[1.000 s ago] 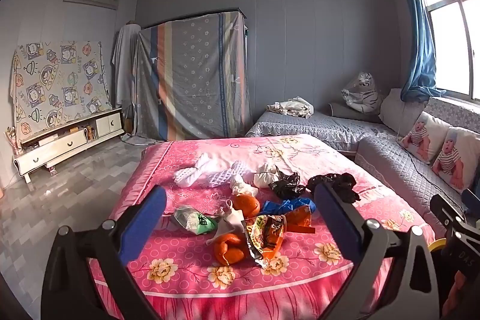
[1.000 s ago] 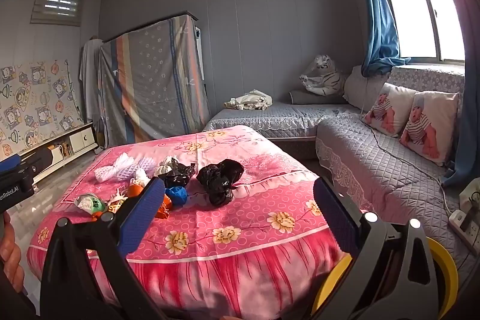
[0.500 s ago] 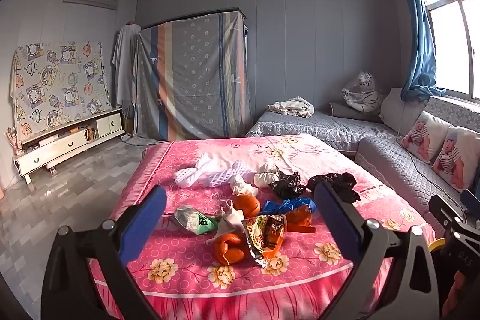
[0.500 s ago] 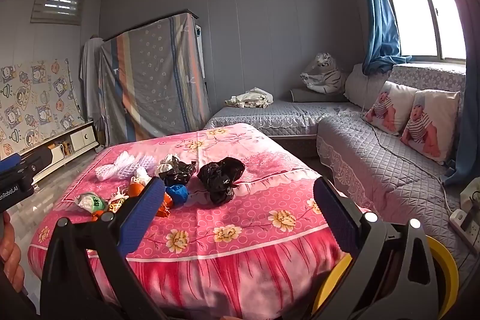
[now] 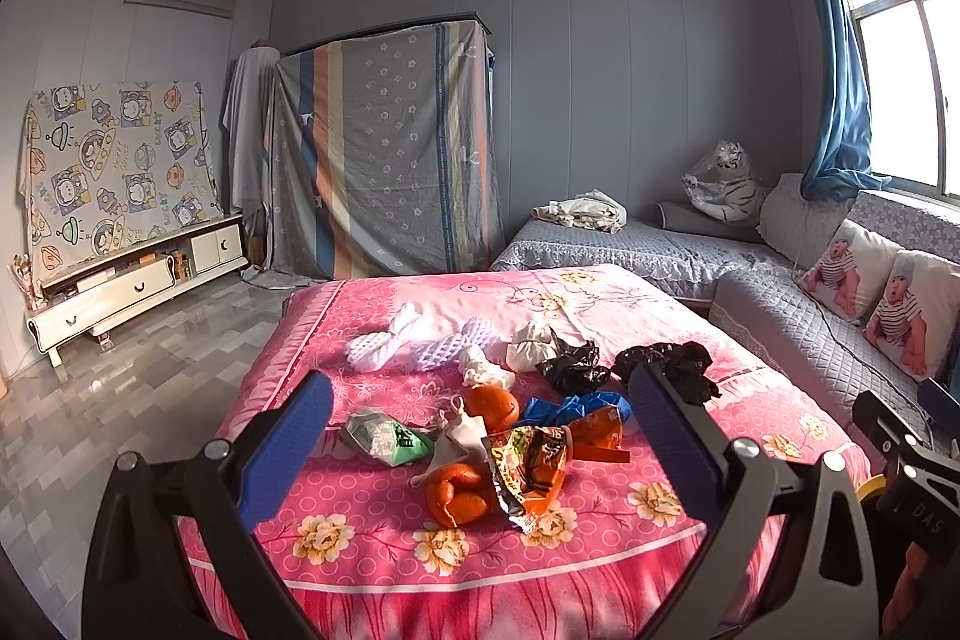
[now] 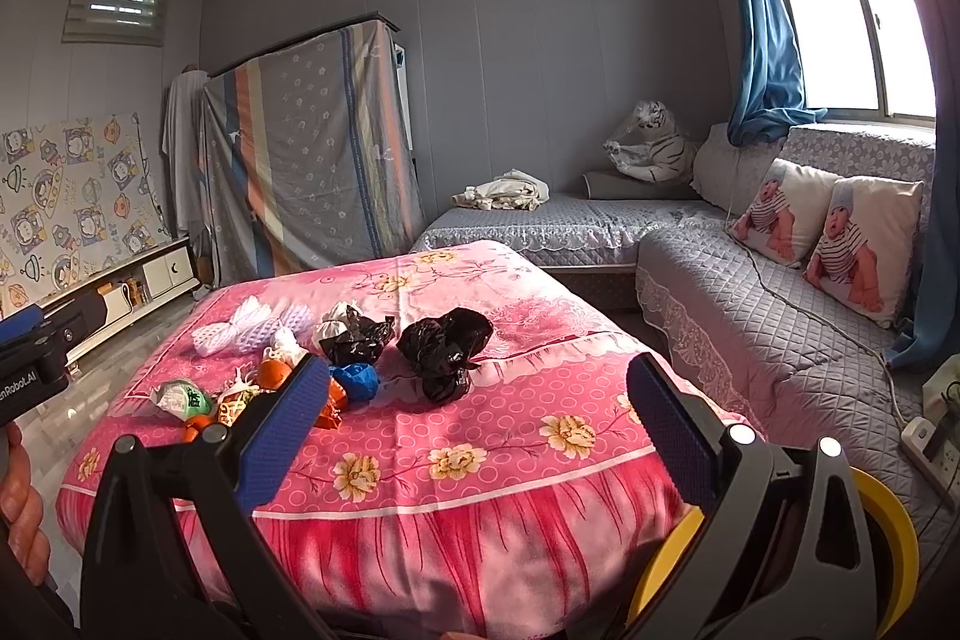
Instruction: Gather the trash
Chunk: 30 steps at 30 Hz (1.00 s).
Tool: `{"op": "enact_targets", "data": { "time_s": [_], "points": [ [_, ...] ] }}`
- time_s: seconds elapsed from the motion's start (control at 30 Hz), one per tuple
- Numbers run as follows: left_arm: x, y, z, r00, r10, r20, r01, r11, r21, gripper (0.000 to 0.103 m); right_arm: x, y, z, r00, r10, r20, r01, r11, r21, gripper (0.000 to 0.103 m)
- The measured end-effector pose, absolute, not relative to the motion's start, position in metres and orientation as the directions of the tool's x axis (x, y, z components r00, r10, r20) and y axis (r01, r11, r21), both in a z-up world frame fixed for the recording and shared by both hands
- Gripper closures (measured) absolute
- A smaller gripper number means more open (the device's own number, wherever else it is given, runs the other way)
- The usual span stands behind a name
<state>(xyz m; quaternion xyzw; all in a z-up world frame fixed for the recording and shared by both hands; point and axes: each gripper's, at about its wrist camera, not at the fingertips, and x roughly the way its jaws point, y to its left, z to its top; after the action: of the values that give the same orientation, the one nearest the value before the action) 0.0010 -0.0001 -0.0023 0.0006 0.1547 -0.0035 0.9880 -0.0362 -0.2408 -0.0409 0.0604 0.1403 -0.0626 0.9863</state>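
Nothing has visibly moved since the earlier frames: both grippers hang at the near edge of the bed (image 5: 372, 304), just as before. The left gripper (image 5: 480, 451) is released, its blue pads spread wide and empty, pointing at the trash heaped toward the bed's near left corner. The right gripper (image 6: 468, 421) is likewise spread apart and holds nothing, aimed at the bed's near edge further right.

Trash on the pink floral cover, left view: a torn snack wrapper (image 5: 528, 466) nearest the front edge, touching orange peel (image 5: 459, 487); a green-and-white packet (image 5: 387, 439) to its left; a whole orange (image 5: 493, 406) behind; a crumpled blue bag (image 5: 573, 409) to the right; two black plastic bags (image 5: 672, 367) further back toward the right edge; white foam netting (image 5: 414, 343) and wadded tissue (image 5: 483, 370) toward the bed's middle.

A grey sofa (image 6: 750, 292) runs along the right side, separated from the bed.
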Motion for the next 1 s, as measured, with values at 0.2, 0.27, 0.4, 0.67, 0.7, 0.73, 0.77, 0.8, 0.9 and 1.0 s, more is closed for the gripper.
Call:
{"op": "enact_targets", "data": {
  "time_s": [0.2, 0.27, 0.4, 0.67, 0.7, 0.73, 0.77, 0.8, 0.9, 1.0],
  "points": [
    [0.0013, -0.0005, -0.0035, 0.951, -0.009, -0.309, 0.009, 1.000, -0.001, 0.007, -0.0357, -0.2405, -0.0418, 0.952, -0.106, -0.287, 0.141, 0.985, 0.102, 0.008],
    [0.0012, -0.0007, -0.0037, 0.952, -0.007, -0.307, 0.007, 1.000, 0.000, 0.007, -0.0357, -0.2401, -0.0423, 0.952, -0.106, -0.287, 0.140, 0.985, 0.103, 0.008],
    [0.0011, -0.0008, -0.0048, 0.951, -0.005, -0.308, 0.005, 1.000, -0.001, 0.007, -0.0355, -0.2406, -0.0418, 0.952, -0.106, -0.288, 0.141, 0.985, 0.103, 0.008],
    [0.0025, 0.0000, -0.0059, 0.947, -0.011, -0.322, 0.008, 1.000, -0.011, 0.007, -0.0350, -0.2405, -0.0427, 0.951, -0.105, -0.290, 0.141, 0.985, 0.103, 0.008],
    [0.0028, -0.0001, -0.0060, 0.946, -0.011, -0.323, 0.008, 1.000, -0.011, 0.007, -0.0350, -0.2404, -0.0430, 0.951, -0.105, -0.291, 0.141, 0.985, 0.104, 0.008],
    [0.0028, -0.0001, -0.0061, 0.946, -0.011, -0.323, 0.008, 1.000, -0.011, 0.007, -0.0351, -0.2408, -0.0424, 0.951, -0.105, -0.290, 0.141, 0.985, 0.104, 0.008],
    [0.0027, -0.0001, -0.0062, 0.946, -0.011, -0.323, 0.008, 1.000, -0.010, 0.007, -0.0351, -0.2405, -0.0428, 0.951, -0.105, -0.290, 0.140, 0.985, 0.104, 0.008],
    [0.0028, 0.0000, -0.0061, 0.947, -0.011, -0.322, 0.008, 1.000, -0.010, 0.007, -0.0350, -0.2403, -0.0431, 0.951, -0.105, -0.290, 0.140, 0.985, 0.104, 0.008],
    [0.0030, 0.0002, -0.0064, 0.946, -0.011, -0.323, 0.008, 1.000, -0.011, 0.007, -0.0348, -0.2409, -0.0422, 0.951, -0.106, -0.291, 0.141, 0.984, 0.104, 0.008],
    [0.0034, 0.0006, -0.0065, 0.945, -0.012, -0.326, 0.009, 1.000, -0.011, 0.007, -0.0347, -0.2410, -0.0422, 0.951, -0.105, -0.292, 0.141, 0.984, 0.104, 0.008]
  ]
}}
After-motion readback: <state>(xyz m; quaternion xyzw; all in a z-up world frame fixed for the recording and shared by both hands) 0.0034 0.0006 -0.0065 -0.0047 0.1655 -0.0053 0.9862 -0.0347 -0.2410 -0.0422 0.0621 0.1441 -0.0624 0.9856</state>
